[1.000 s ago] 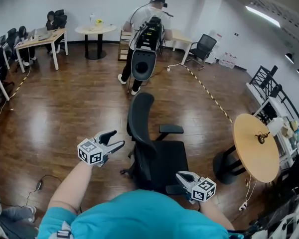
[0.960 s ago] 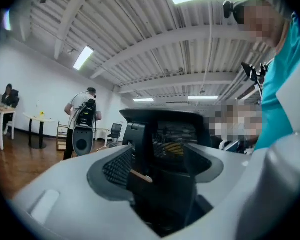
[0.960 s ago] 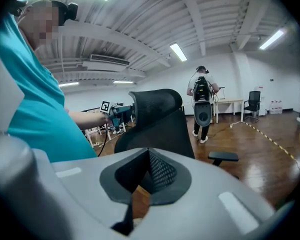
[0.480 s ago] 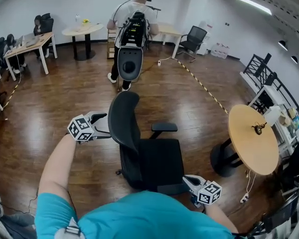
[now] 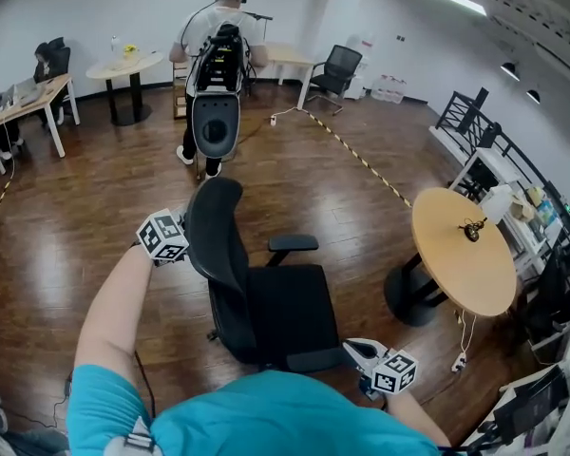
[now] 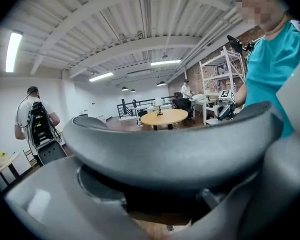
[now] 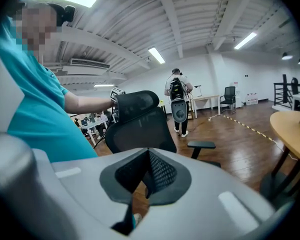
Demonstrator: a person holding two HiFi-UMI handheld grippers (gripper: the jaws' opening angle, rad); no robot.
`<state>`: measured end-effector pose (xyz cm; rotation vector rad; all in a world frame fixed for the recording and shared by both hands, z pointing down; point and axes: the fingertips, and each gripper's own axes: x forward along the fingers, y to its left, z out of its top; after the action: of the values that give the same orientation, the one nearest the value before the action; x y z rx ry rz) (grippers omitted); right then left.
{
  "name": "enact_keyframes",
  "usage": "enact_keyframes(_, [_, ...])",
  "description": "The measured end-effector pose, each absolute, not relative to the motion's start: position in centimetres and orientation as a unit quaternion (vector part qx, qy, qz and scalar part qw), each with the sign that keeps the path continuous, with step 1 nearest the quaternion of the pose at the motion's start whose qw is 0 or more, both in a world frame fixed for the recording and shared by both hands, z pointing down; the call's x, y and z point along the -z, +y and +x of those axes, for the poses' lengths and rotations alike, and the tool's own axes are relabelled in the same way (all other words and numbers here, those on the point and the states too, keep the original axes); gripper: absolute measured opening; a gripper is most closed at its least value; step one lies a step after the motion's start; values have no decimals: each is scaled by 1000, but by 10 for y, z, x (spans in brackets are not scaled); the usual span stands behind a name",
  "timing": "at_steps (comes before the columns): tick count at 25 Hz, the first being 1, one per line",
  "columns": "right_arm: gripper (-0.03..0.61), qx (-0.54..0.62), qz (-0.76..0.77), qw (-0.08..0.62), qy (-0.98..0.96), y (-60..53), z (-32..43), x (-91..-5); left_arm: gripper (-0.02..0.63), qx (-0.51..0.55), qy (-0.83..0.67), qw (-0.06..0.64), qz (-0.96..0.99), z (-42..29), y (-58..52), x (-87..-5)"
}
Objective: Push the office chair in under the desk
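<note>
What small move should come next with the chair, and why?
Probably press the left gripper forward to roll the chair toward the round table: the gripper is at the chair's top, the seat faces that table, and the two stand apart.

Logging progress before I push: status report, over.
Left gripper at headrest of office chair, grip unclear. Right gripper shut, empty, by seat. Chair out on floor; round table nearby.

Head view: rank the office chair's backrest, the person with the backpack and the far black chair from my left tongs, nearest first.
1. Office chair's backrest, right at the left tongs.
2. Person with the backpack, ahead, mid-room.
3. Far black chair, by the back wall, to the right.
</note>
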<state>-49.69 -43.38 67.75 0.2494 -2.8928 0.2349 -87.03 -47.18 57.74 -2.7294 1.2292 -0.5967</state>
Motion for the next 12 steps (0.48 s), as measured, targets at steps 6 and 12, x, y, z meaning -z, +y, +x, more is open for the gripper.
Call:
enact_keyframes(6, [0,-96,103,97,-985,-459,-484,-691,541,175,427,46,-886,-853,-483,-582])
enact_keyframes(12, [0,-85,91,89,-988,-460,-493,-686,541,173,442,42,-879,-839,-485,-589])
